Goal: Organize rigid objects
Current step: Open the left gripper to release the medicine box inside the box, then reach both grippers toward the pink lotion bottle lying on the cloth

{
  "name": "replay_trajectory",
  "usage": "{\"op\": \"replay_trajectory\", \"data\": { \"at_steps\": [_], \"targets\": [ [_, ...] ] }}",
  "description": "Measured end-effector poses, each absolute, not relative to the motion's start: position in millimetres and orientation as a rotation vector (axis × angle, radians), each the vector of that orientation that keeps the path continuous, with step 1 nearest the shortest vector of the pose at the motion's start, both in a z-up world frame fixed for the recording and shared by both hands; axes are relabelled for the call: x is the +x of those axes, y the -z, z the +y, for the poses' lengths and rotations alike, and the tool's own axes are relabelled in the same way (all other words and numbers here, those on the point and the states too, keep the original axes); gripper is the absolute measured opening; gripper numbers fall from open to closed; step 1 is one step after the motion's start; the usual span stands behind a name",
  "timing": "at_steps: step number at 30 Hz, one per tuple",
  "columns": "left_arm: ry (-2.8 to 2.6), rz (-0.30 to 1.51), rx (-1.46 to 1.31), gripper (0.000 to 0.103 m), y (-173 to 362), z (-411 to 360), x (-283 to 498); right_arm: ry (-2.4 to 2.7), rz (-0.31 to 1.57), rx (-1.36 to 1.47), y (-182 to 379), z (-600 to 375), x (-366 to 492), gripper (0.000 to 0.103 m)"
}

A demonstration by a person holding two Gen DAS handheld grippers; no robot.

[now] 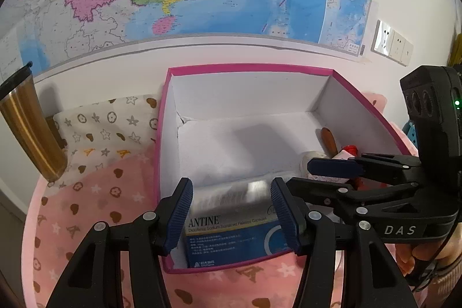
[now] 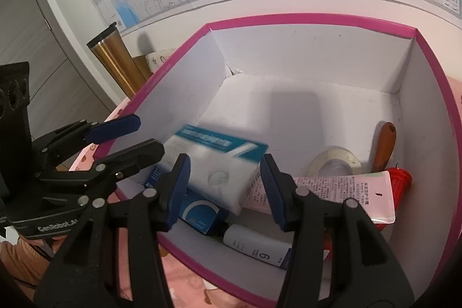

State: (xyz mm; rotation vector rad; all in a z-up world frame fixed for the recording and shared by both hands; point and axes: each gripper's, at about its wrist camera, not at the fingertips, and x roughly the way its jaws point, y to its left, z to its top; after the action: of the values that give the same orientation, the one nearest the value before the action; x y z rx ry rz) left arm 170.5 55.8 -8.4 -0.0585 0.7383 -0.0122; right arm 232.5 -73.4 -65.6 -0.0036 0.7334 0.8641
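Both grippers hang over the near edge of the pink box (image 2: 317,19), jaws wide and holding nothing. Between the right gripper (image 2: 225,186) fingers a white carton (image 2: 213,163) (blurred) lies tilted on a blue carton (image 2: 199,214) inside the box. The left gripper (image 1: 231,210) frames that blue carton (image 1: 231,238) too. Tape (image 2: 335,162), a pink tube (image 2: 346,188), red string (image 2: 400,178) and a white bottle (image 2: 254,246) crowd the box's right side.
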Motion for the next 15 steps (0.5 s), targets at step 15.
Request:
{"op": "replay_trajectory", "data": {
  "at_steps": [15],
  "targets": [
    [0.202, 0.583, -0.001, 0.062, -18, 25, 99, -0.909, 0.584, 0.04, 45, -142, 175, 0.056]
  ]
}}
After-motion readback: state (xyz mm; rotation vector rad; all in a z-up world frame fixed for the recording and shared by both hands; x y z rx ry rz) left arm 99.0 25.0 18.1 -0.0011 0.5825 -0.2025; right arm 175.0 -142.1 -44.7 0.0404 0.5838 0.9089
